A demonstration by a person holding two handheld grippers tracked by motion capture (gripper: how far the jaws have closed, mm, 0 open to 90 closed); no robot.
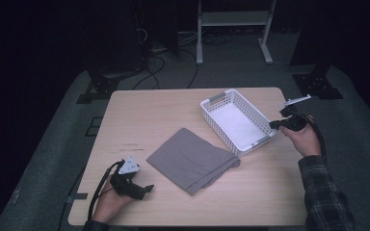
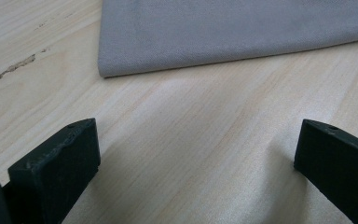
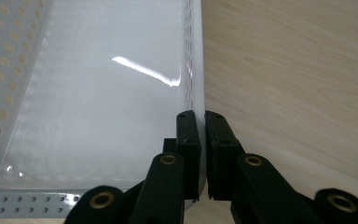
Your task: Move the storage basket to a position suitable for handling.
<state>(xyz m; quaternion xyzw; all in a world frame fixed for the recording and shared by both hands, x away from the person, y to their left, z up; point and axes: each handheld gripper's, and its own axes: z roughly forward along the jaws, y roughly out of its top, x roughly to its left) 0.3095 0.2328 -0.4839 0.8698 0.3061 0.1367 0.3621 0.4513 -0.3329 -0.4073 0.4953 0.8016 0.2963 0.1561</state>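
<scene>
My right gripper pinches the thin side wall of the white perforated plastic basket, which sits at the far right of the pale wooden table, its near corner just beside the folded grey cloth. My left gripper rests with jaws wide apart and nothing between them, near the cloth's folded edge. I see bare tabletop along the far left.
</scene>
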